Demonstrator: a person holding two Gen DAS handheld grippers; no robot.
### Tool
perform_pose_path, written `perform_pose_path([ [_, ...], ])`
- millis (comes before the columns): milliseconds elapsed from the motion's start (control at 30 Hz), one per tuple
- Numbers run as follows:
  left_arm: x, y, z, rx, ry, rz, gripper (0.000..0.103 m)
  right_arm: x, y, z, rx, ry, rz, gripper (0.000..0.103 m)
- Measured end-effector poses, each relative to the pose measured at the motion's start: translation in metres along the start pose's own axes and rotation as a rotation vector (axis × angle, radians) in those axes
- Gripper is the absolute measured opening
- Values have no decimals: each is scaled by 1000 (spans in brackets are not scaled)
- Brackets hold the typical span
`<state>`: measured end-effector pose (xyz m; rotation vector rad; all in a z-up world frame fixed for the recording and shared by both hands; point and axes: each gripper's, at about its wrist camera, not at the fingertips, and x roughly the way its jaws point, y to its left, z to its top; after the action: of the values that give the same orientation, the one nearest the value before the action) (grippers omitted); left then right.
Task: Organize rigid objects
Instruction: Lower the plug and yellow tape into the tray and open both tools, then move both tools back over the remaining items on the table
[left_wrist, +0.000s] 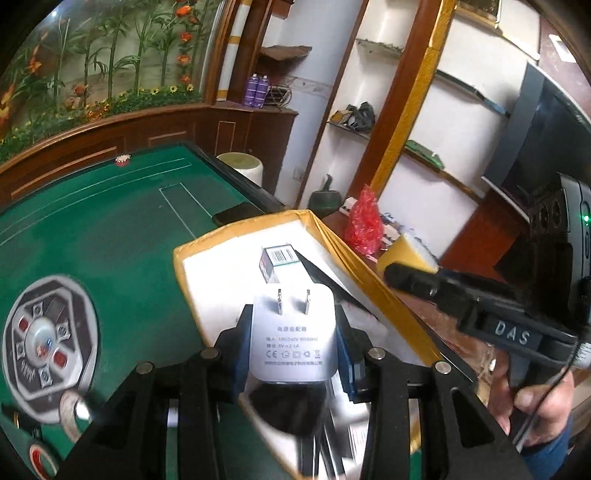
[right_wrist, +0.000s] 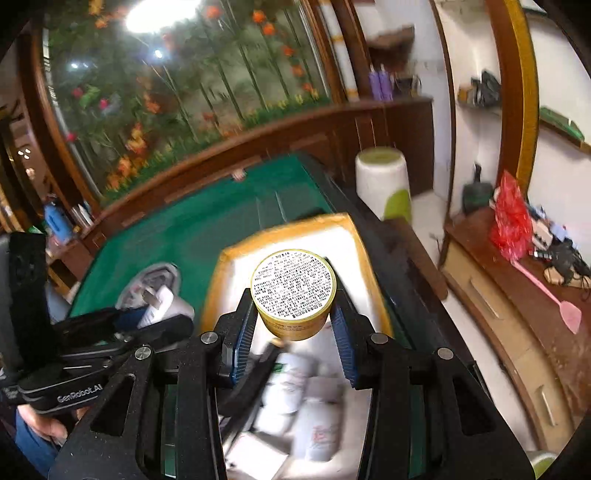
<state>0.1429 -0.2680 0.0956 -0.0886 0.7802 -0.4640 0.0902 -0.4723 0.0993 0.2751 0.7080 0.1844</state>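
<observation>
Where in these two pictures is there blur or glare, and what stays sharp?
Left wrist view: the white charger between the fingers is sharp; the box contents at the bottom edge smear. Right wrist view: the yellow tin label is crisp, the packets beneath blurred, and a bright lamp reflection glares on the glass at top.

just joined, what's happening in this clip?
A person is sorting small items into a yellow-rimmed box on a green table, one hand-held gripper in each hand. The left hand-held gripper is clamped on a white plug adapter, prongs pointing away. The right hand-held gripper grips a round yellow tin, its printed label facing the camera. Both are held over the box, which already holds a small carton.
</observation>
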Motion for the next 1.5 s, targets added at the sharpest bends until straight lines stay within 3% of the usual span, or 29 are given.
perform_pose_path([
  [100, 19, 2, 6, -5, 13, 32, 40, 26, -5, 11, 12, 48, 26, 40],
  [400, 57, 29, 5, -82, 76, 71, 40, 89, -5, 27, -32, 151, -61, 40],
  [900, 58, 33, -13, -97, 79, 64, 41, 106, -3, 29, -63, 180, -103, 40],
  [1067, 49, 26, -13, -81, 64, 36, 67, 102, 0, 27, -69, 182, -114, 40],
  [1167, 41, 21, -14, -75, 42, 57, 78, 92, 1, 26, -79, 157, -137, 47],
  [1500, 9, 8, -16, -59, 5, 45, 78, 58, 12, 20, -70, 108, -119, 49],
])
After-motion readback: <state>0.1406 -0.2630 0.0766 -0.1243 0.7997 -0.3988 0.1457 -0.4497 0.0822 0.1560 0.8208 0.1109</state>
